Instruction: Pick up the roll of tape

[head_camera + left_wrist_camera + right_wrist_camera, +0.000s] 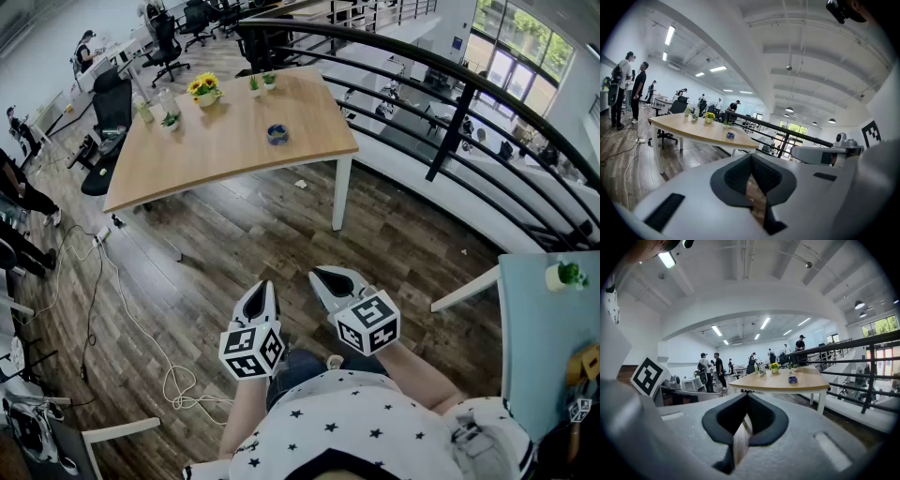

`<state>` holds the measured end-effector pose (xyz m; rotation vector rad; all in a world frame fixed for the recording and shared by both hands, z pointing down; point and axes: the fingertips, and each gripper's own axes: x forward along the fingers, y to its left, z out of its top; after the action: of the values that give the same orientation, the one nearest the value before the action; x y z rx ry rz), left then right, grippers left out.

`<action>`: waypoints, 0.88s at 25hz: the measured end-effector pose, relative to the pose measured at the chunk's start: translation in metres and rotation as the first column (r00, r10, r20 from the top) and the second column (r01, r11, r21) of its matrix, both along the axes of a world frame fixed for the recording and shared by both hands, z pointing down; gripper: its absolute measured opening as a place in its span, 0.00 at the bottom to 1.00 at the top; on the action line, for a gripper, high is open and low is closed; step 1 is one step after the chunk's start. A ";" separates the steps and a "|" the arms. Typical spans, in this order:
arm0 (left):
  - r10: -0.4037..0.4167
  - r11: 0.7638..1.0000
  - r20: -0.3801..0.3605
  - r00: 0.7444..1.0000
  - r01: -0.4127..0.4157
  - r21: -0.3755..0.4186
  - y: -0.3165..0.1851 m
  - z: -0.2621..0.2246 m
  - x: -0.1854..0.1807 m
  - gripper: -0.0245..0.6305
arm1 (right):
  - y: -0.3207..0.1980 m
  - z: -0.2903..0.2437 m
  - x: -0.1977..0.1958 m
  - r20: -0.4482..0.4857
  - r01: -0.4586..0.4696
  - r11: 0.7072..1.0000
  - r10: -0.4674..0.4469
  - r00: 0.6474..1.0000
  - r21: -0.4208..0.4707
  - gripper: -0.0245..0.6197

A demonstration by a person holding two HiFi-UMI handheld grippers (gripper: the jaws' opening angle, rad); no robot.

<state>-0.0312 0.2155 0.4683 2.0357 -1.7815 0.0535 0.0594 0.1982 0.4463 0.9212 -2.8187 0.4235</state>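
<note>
A blue roll of tape (277, 134) lies on a wooden table (234, 141) well ahead of me; it shows small and far in the left gripper view (730, 135) and in the right gripper view (792, 379). My left gripper (261, 292) and right gripper (330, 277) hang side by side over the wooden floor, close to my body and far short of the table. Both are shut with nothing between their jaws.
Sunflowers in a pot (204, 89) and small plants (260, 82) stand at the table's far side. A black railing (450, 103) runs along the right. A cable (141, 328) lies on the floor at left. Office chairs (108, 112) and people (628, 84) are beyond the table.
</note>
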 end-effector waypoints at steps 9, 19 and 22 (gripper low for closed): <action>-0.008 1.000 -0.004 1.000 0.008 0.021 0.016 -0.005 0.013 0.04 | 0.014 -0.002 0.017 0.007 0.001 1.000 -0.001 1.000 0.008 0.05; 0.003 1.000 0.006 1.000 -0.004 0.021 0.024 0.000 0.038 0.04 | 0.021 0.005 0.041 0.001 0.016 1.000 -0.016 1.000 0.009 0.05; -0.005 1.000 0.004 1.000 0.005 0.015 0.023 -0.001 0.040 0.04 | 0.019 0.003 0.047 0.014 0.023 1.000 -0.023 1.000 0.000 0.05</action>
<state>0.0088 0.2387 0.4676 2.0430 -1.7944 0.0439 0.1061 0.2176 0.4498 0.8880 -2.8390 0.4287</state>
